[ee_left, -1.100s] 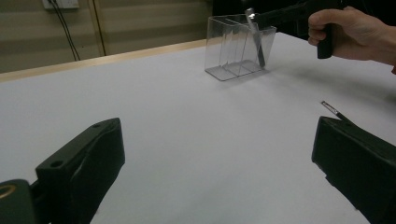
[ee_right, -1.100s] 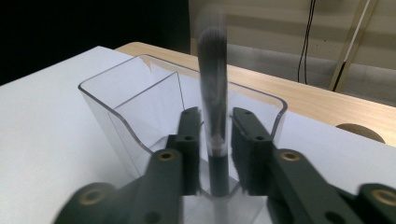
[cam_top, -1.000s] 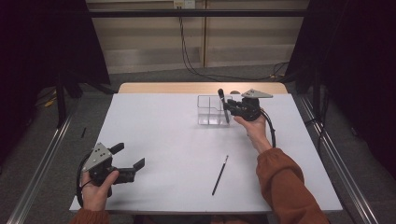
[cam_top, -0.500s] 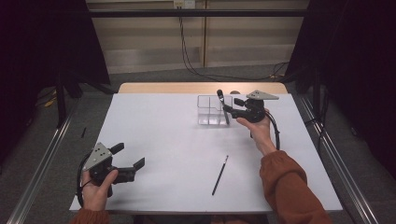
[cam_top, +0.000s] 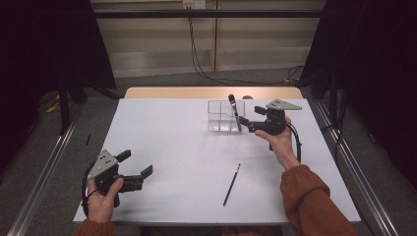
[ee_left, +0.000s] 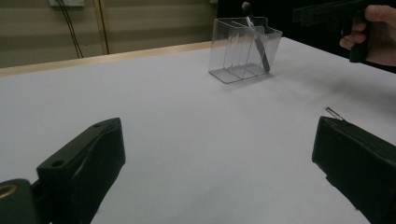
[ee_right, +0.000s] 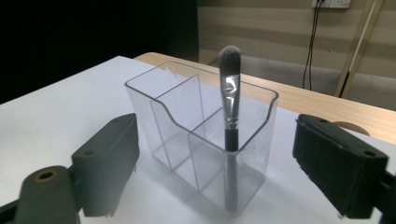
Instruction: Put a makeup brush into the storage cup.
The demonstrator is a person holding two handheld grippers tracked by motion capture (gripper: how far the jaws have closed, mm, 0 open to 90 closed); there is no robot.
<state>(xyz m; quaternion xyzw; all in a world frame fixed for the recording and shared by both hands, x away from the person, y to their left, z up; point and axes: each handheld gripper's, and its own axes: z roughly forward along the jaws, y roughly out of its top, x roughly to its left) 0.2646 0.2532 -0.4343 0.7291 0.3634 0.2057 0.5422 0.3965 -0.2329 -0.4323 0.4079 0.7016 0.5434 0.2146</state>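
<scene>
Jaws of both grippers apart, right gripper (cam_top: 248, 124) just beside organizer (cam_top: 223, 117) holding brush (ee_right: 229, 126).

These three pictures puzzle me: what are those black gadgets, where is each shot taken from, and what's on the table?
A person sits at a white table holding a hand-operated claw in each hand. One picture looks down from above; the other two come from cameras riding on each claw, looking along its black jaws. The left claw hovers open near the table's front edge, holding nothing. The right claw has just been opening beside a clear organizer, with nothing pinched between its jaws. A makeup brush stands in one of the organizer's compartments, bristles up. A second, thin brush lies flat on the table.
</scene>
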